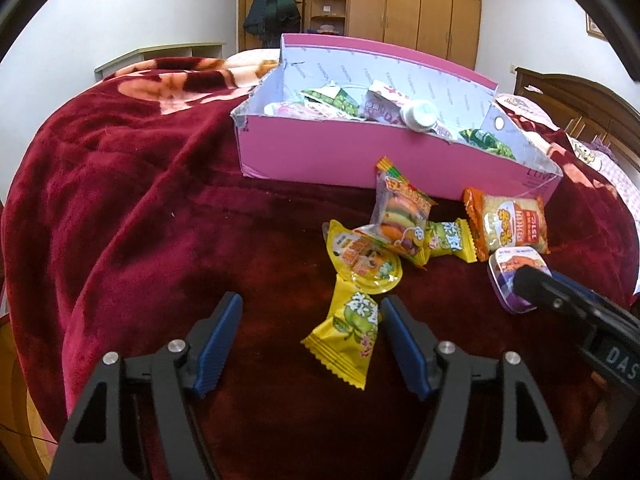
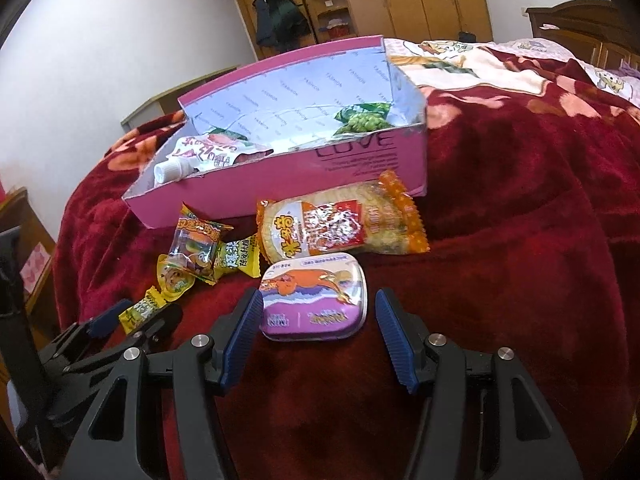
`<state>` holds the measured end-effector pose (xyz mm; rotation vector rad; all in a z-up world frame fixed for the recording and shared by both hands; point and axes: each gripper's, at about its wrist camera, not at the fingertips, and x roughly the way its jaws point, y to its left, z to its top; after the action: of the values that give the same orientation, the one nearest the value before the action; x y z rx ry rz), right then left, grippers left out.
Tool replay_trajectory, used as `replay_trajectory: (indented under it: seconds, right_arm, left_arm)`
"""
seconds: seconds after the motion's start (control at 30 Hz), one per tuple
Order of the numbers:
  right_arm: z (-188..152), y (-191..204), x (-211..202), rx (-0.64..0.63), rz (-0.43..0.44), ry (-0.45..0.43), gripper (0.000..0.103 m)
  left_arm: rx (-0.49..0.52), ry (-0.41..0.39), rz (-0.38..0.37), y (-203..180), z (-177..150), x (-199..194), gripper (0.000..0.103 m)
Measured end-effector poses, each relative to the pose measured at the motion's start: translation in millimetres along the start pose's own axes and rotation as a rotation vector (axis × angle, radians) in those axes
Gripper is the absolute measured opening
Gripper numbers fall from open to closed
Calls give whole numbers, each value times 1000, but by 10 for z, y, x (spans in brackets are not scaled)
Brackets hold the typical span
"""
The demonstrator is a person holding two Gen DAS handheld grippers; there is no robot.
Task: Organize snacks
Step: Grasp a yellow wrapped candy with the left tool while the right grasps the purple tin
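A pink box [image 1: 340,156] [image 2: 360,168] holding several snacks stands on the red blanket. In front of it lie loose snacks. My left gripper [image 1: 310,312] is open; a yellow candy packet [image 1: 348,336] lies between its fingers, near the right one. Beyond it are a yellow jelly cup [image 1: 364,260], a burger gummy pack [image 1: 400,212], another yellow candy [image 1: 450,240] and an orange cracker pack [image 1: 508,220] [image 2: 340,220]. My right gripper [image 2: 318,308] is open around a purple tin [image 2: 314,302] [image 1: 506,276], fingers apart from its sides. The right gripper also shows in the left wrist view [image 1: 560,300].
The red blanket [image 1: 160,220] covers a bed that drops off at the left. Wooden wardrobes [image 1: 412,4] and a coat stand behind. A wooden headboard [image 2: 580,24] is at the right. The left gripper [image 2: 120,324] shows at the lower left of the right wrist view.
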<state>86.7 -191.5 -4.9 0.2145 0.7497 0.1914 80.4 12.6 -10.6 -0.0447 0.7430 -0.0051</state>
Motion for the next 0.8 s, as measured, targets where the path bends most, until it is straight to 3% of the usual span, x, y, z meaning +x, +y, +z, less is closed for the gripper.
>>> replay_trajectory:
  seconds: [0.17, 0.6, 0.8]
  right_arm:
    - [-32, 45, 153, -26, -6, 35, 69]
    - [-68, 45, 149, -24, -5, 17, 69]
    - [-90, 26, 130, -14, -14, 1, 63]
  left_arm:
    - [-29, -1, -12, 113, 26, -31, 53]
    - [40, 14, -69, 177, -39, -101, 53]
    - [51, 15, -60, 173, -61, -81, 54]
